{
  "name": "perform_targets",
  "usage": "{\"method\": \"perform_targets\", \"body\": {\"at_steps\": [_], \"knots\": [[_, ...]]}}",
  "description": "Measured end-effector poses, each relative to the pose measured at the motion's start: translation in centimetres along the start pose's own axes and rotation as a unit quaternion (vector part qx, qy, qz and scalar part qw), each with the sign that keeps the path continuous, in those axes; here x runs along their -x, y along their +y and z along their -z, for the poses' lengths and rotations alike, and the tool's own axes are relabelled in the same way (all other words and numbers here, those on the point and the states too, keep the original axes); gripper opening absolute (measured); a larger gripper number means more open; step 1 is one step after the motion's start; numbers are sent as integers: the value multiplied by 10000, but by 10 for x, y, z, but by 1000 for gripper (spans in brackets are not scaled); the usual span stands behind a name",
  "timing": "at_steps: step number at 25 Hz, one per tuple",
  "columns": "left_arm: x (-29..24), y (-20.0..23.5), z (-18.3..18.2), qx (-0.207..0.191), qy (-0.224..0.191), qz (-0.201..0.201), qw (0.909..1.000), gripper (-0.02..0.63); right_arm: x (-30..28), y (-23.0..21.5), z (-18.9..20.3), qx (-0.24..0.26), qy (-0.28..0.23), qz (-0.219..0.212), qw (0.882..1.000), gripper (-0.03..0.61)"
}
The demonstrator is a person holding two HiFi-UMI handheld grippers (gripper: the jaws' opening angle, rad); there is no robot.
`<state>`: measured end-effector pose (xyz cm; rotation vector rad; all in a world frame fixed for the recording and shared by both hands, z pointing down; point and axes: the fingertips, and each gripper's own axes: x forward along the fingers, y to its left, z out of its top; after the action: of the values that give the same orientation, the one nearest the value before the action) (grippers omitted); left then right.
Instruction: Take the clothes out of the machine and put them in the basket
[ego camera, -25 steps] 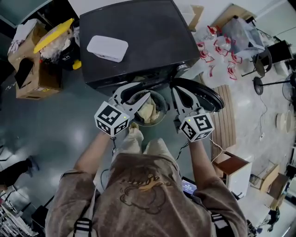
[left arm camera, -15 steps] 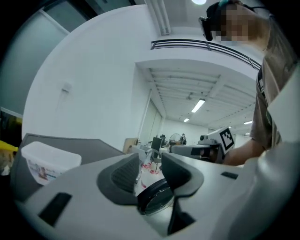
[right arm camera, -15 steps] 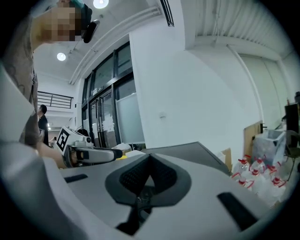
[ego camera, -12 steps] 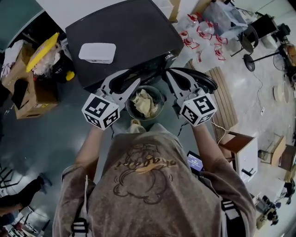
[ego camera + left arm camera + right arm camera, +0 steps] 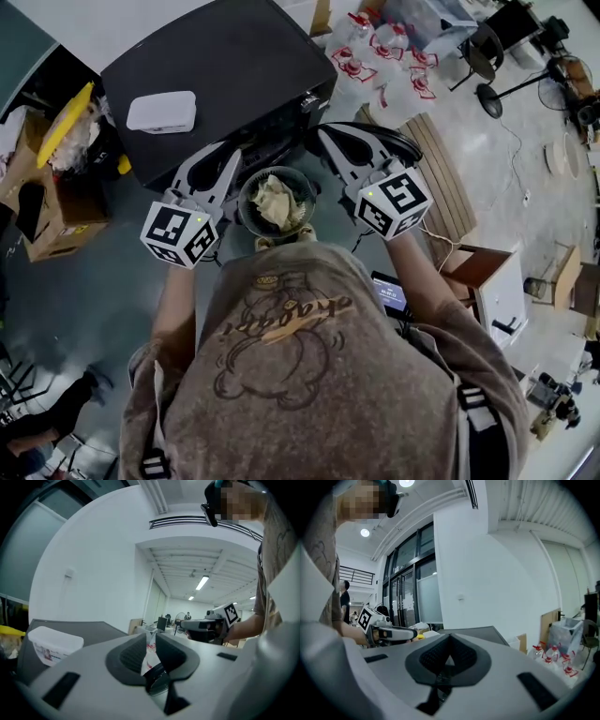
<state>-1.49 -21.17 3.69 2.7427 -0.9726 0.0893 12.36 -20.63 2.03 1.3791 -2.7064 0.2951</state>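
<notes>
Just below my chest the basket [image 5: 244,208] holds crumpled pale clothes [image 5: 275,199]. My left gripper [image 5: 150,641] sits to one side of it, its jaws just closing to a narrow slit with nothing between them; my right gripper [image 5: 449,649] on the other side is clenched empty. Beyond stands the dark machine [image 5: 225,66], a white box [image 5: 161,112] on top

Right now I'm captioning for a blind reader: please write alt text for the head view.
Seen from above, a person holds the left gripper and the right gripper either side of a round basket of pale clothes, before a dark machine with a white box on top. The left tongs, nothing between them, have just been closing.
</notes>
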Motion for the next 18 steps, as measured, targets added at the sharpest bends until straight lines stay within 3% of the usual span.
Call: {"method": "perform_targets", "body": {"at_steps": [5,18], "knots": [[-5,-1,-2,126,-153,-174,9997,12,2,-5,-6,159,-47,-78,9998,-3],[-18,-8,19,47,-278,-351,9990,9,2,-9,22,242,58,-425,9988,-3]]}}
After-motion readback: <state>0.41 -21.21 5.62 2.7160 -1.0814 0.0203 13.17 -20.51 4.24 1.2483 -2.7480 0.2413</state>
